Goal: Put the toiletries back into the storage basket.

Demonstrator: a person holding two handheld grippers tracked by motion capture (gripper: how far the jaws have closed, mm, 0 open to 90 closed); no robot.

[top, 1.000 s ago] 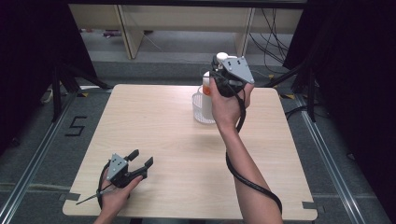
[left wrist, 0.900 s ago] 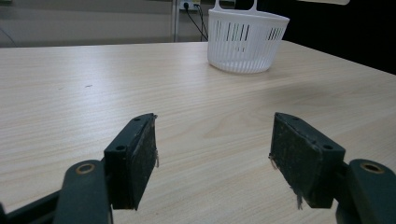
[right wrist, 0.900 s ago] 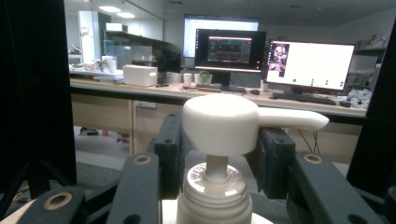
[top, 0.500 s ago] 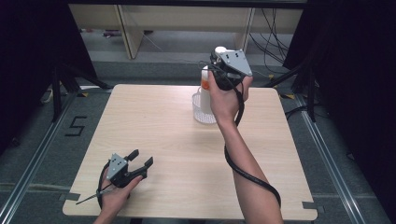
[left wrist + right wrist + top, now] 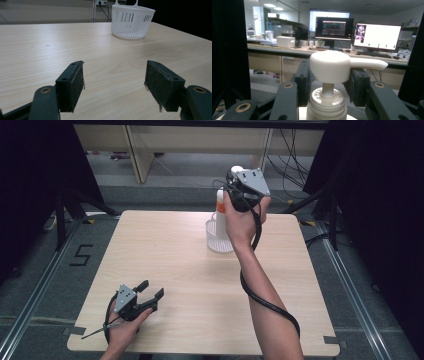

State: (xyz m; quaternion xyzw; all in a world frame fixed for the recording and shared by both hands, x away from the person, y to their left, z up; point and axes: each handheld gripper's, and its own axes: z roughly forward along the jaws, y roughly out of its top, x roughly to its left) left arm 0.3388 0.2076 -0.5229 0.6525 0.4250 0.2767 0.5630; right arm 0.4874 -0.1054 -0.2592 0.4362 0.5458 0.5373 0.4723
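A pale wood-grain table point(image 5: 165, 255) with rounded corners stands on a grey floor, with metal rails running along both of its sides and a "5" marked on the floor to its left. Dark curtains close in the two sides of the room; beyond the far edge a light wooden bench frame and trailing cables show. In the right gripper view, the background is an office — a long desk with lit monitors, a white box and small cups.

The right gripper point(image 5: 239, 195) is raised above the far middle of the table, and its jaws are clamped on a white pump bottle point(image 5: 329, 75), one pad on either side just below the pump head, whose nozzle points off to the right in the right gripper view. In the high view the bottle point(image 5: 220, 215) hangs upright with an orange label, its lower part over or inside a white slotted basket point(image 5: 216, 240) — whether it touches the basket cannot be told.

The left gripper point(image 5: 150, 292) rests near the table's near left corner, jaws spread wide with nothing between them. In the left gripper view bare tabletop lies between the pads point(image 5: 75, 85), and the basket point(image 5: 131, 22) stands well beyond them.
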